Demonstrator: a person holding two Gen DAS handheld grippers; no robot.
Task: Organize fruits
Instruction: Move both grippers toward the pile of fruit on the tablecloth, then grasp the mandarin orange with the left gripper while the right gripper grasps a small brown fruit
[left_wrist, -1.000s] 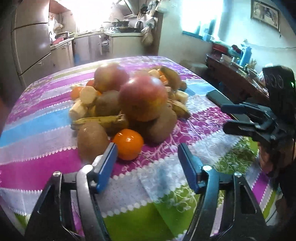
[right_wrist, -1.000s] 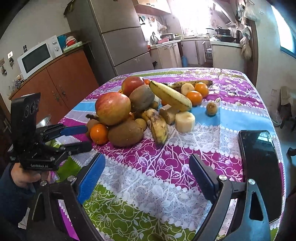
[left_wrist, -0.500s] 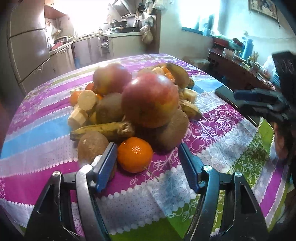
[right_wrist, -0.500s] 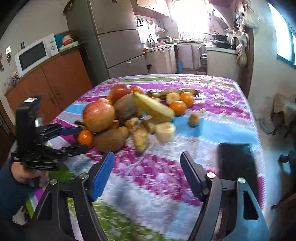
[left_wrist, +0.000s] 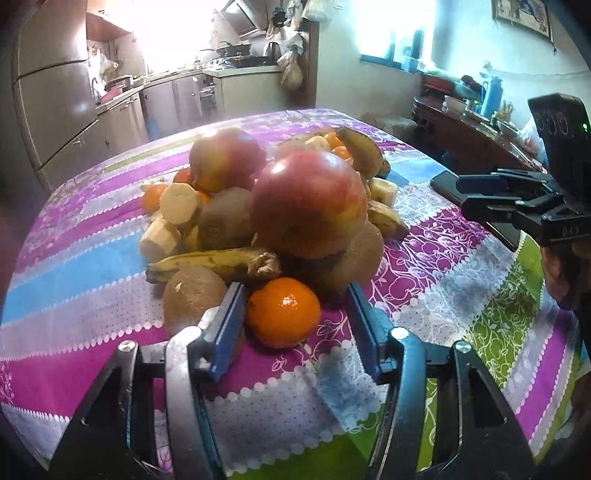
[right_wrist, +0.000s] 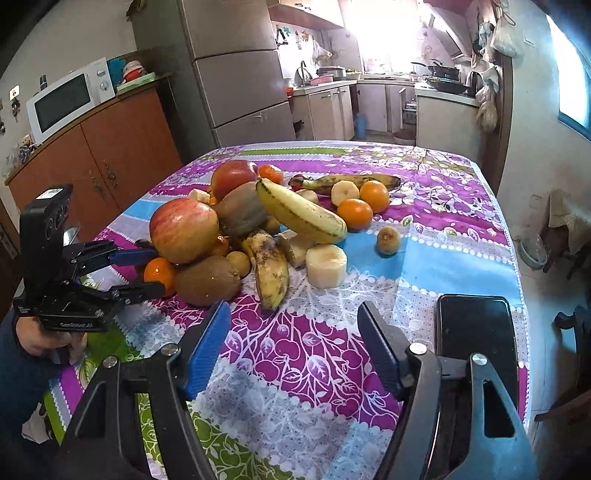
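The left gripper (left_wrist: 293, 310) has its jaws spread around a glossy orange (left_wrist: 283, 312) at the near edge of the fruit pile (right_wrist: 251, 225), the left pad just beside it, the right pad apart. Behind it sit a red-yellow apple (left_wrist: 308, 208), brown kiwis and a spotted banana (left_wrist: 214, 260) on the table (left_wrist: 92, 258). The right gripper (right_wrist: 293, 332) hangs with jaws spread, holding nothing, near a phone (right_wrist: 474, 328).

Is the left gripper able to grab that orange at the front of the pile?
Probably yes. The left gripper is open with the orange already between its fingers, nothing blocking. The kiwi crowds the left finger and might get nudged.
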